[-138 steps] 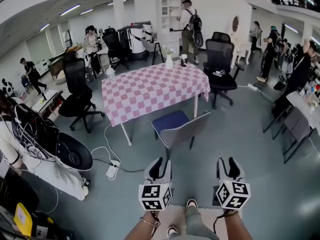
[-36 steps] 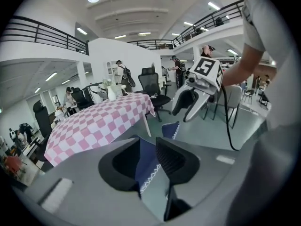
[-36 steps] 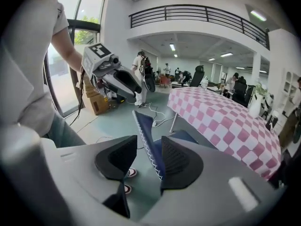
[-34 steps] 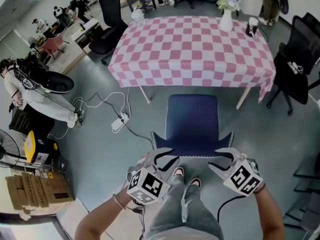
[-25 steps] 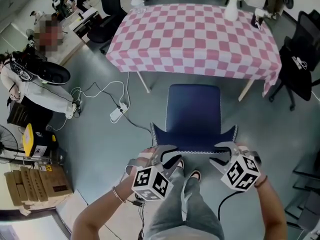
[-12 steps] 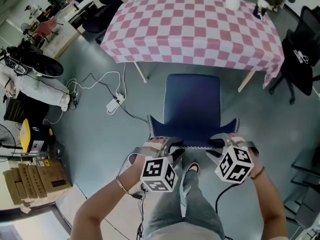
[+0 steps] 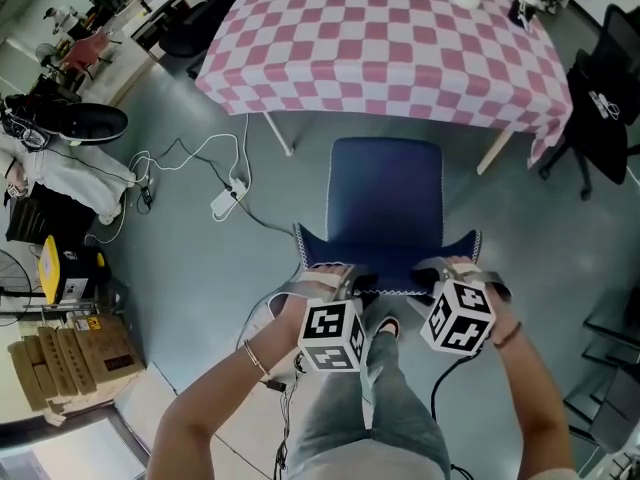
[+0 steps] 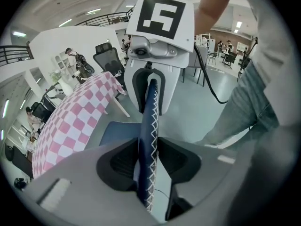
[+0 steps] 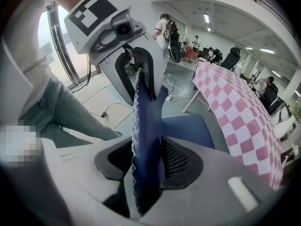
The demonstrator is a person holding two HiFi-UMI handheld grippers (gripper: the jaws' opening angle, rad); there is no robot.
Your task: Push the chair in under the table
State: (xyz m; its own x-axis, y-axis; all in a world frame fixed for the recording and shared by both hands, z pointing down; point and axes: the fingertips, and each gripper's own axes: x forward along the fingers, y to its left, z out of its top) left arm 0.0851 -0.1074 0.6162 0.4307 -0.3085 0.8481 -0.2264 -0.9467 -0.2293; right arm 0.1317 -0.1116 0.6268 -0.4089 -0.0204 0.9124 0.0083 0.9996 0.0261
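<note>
- Chair [image 7: 385,193], blue seat, stood on grey floor [image 7: 200,278] facing the table [image 7: 390,38] w/ pink-white check cloth. The seat front was just beside the cloth's hanging edge, w/ nearly all of the seat out in the open. Backrest [image 7: 392,266] was on the person's side.
- Left gripper [image 7: 335,280] pointed steeply down, straddling the backrest's stitched top edge near its left corner. Its jaws had just been opening. The edge ran btwn them w/ a sliver of gap at one pad, so they were parted and not squeezing.
- Right gripper [image 7: 452,271] straddled the same edge near the right corner. In the right gripper view the blue fabric filled the space btwn the jaws and both pads lay against it, clamped on the backrest.
- Grippers sat apart along the edge, w/ bare stitching btwn them.
- Person's legs [image 7: 370,408] were directly behind the backrest.
- Power strip [image 7: 222,200] + cables lay on the floor left of the chair.
</note>
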